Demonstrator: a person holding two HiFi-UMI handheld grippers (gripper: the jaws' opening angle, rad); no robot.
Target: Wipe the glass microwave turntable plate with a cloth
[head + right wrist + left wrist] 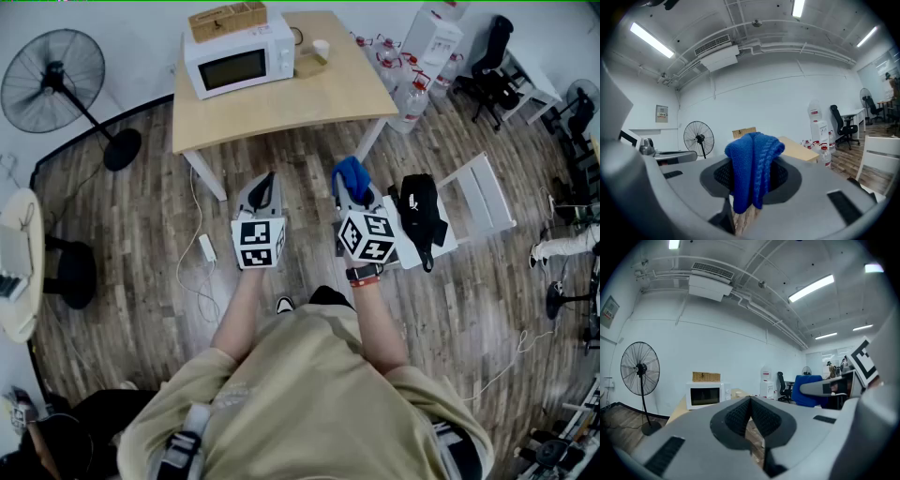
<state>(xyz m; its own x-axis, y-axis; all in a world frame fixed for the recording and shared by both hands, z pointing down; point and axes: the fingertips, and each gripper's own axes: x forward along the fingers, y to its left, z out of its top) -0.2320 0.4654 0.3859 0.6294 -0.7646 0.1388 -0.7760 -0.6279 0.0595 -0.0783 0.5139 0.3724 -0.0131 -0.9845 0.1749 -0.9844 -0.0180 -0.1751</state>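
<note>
— Where is the round glass turntable plate to be found?

— It is shown in no view. It is judged to be shut inside the white microwave oven [239, 56], whose dark-windowed door is seen closed. The oven is set on the left end of the light wooden table [323, 94].

— How are the tools held?

— The right gripper [353, 190] is clenched on the blue knitted cloth [752, 171], which is folded over the jaw tips and hangs down between them. The left gripper [750, 401] is pressed together at its tips, and nothing is caught between them.

— Which way does the oven lie from them?

— Straight ahead and somewhat to the left, well apart from both grippers, with open floor and the table's near edge between. The door is faced toward the person. In the left gripper view the oven is seen just left of the jaws' line; in the right gripper view it is largely hidden behind the cloth.

— Which hand is nearer?

— The left one, slightly. It is also the free one, so the door would most likely be worked by it, once its jaws are parted, while the cloth is kept in the right. The door's control panel is seen on its right side, so an opening from that side is assumed.
</note>
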